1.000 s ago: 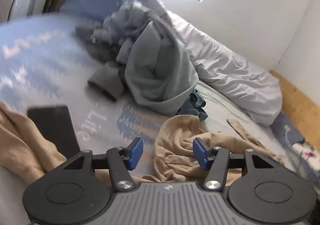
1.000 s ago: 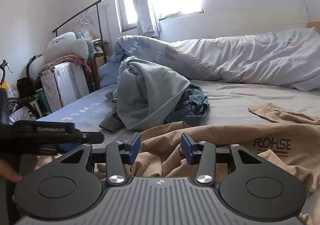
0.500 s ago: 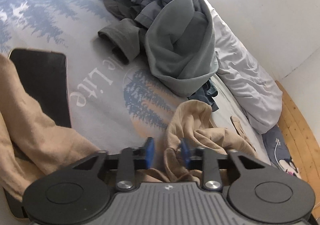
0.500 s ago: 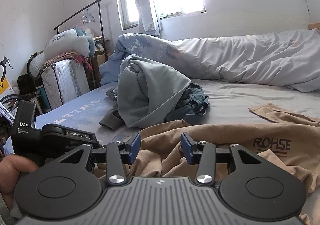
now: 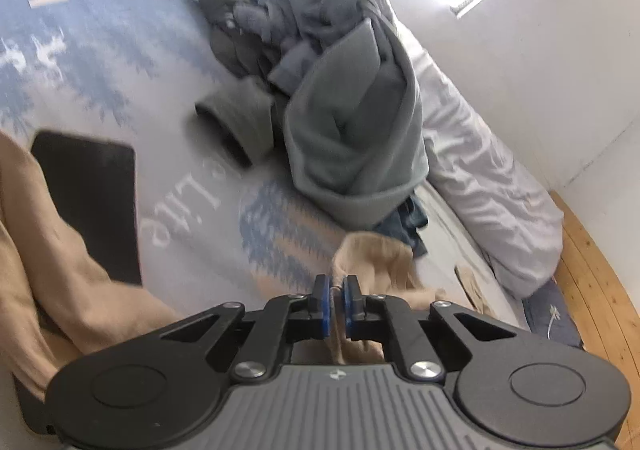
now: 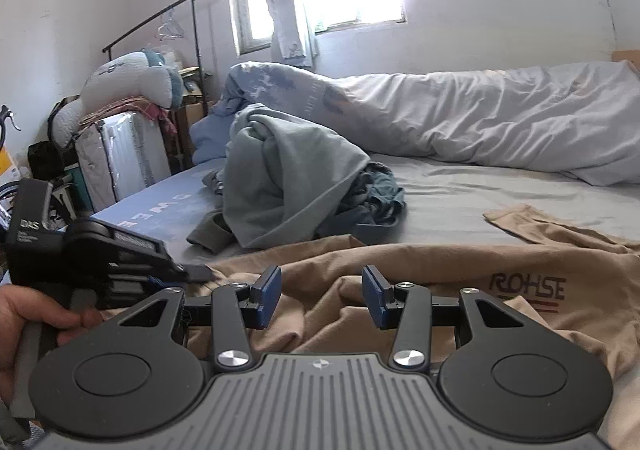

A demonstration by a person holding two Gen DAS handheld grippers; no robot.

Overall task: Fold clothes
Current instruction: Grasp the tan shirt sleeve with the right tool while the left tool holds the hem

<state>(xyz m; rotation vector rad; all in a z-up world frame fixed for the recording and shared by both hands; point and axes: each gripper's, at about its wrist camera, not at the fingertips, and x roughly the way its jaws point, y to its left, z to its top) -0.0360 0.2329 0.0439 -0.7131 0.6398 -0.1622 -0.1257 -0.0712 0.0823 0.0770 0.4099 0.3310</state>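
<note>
Bed with blue printed sheet (image 5: 120,61) fills frame. Crumpled tan cotton T-shirt (image 6: 460,274) across lower frame. Grey-green sweatshirt heap (image 5: 352,121) centre. Left tool (image 5: 335,304) pinched on tan fold. Right tool (image 6: 320,296) half-open above shirt, gripping nothing.

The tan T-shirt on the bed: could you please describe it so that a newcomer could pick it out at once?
Start from the bed, with the rumpled white duvet along its far side. The tan T-shirt lies spread across the near edge, in front of the grey-green sweatshirt heap. It alone is tan, printed ROHSE in dark letters above red stripes.
</note>
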